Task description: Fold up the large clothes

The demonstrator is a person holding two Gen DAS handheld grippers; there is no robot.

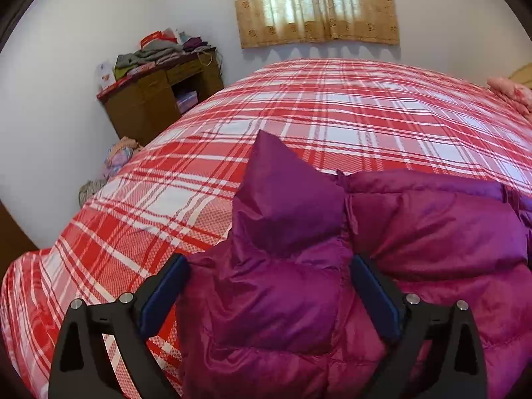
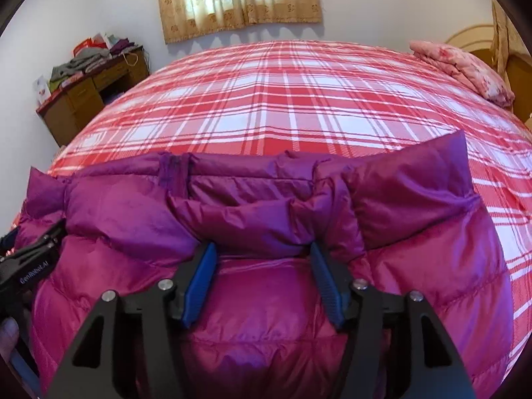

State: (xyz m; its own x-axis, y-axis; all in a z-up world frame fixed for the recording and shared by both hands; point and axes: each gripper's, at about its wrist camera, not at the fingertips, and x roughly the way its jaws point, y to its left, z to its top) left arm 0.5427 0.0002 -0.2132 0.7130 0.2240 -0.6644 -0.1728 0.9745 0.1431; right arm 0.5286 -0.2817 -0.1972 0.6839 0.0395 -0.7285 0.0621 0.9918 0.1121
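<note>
The left gripper [image 1: 269, 286] stood spread wide, its blue pads [image 1: 159, 296] on either side of a puffy fold at the left end of the magenta down jacket [image 1: 415, 232]; the fabric bulged between the jaws, but the pads did not appear to press into it, so it read as released. The right gripper [image 2: 262, 282] was part-way open over the jacket's middle, its pads [image 2: 199, 286] flanking the padded collar roll [image 2: 246, 219] without visibly pinching it. In the right wrist view the left gripper's black body and part of a hand [image 2: 8, 332] showed at the left edge.

The jacket lay spread at the near edge of the bed, on the red-and-white plaid cover [image 2: 282, 99], with a sleeve corner [image 1: 276, 166] standing up at the left and another [image 2: 415, 179] at the right.

The step seemed to be setting the garment down and squaring it for the next fold. Done well, both grippers would lift clear without dragging the slippery shell, then retake thick seamed edges, not loose filling, and move together so the slick layers stayed aligned
</note>
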